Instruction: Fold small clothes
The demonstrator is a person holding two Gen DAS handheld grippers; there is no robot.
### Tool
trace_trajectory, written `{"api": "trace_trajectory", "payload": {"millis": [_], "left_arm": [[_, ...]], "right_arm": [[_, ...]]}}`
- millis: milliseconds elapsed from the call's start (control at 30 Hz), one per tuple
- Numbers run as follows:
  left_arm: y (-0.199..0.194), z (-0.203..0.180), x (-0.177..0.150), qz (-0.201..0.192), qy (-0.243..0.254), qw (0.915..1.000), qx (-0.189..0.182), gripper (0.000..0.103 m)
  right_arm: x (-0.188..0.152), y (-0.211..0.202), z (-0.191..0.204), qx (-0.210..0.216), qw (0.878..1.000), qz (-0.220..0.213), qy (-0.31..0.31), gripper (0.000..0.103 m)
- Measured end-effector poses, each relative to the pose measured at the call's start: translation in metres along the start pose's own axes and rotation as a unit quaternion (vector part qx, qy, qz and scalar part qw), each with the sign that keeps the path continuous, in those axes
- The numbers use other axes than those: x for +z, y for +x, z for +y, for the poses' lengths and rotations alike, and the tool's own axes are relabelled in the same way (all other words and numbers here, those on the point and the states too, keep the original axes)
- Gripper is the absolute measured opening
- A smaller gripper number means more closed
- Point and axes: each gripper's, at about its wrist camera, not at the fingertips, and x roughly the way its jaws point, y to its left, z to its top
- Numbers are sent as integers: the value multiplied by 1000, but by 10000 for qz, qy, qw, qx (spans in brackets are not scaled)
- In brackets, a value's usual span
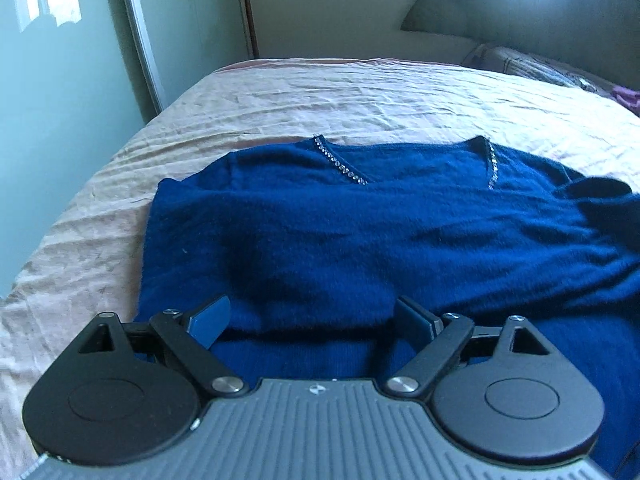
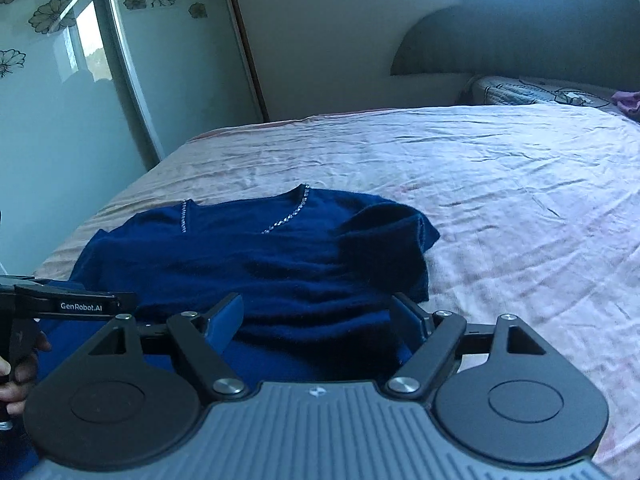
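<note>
Both tongs, left [image 1: 310,316] and right [image 2: 320,316], tilt downward, released, over the blue sweater [image 1: 340,232].

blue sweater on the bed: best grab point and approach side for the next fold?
Probably the near hem of the blue sweater: it lies flat with the V-neck far and the hem nearest both open grippers. Come in low from the near side, left gripper and right gripper pinching the hem corners off the bedsheet.

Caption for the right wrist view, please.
Right gripper open above a blue V-neck sweater spread on a pink bedsheet.
</note>
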Motion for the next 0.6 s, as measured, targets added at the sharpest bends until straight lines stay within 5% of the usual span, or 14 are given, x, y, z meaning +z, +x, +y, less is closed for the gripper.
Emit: {"api": "trace_trajectory", "payload": {"millis": [600], "left_arm": [[-68,9,-47,-258,-19,9996,152,94]], "right_arm": [[-6,-77,-1,6,9986,-523,-77,81]]}}
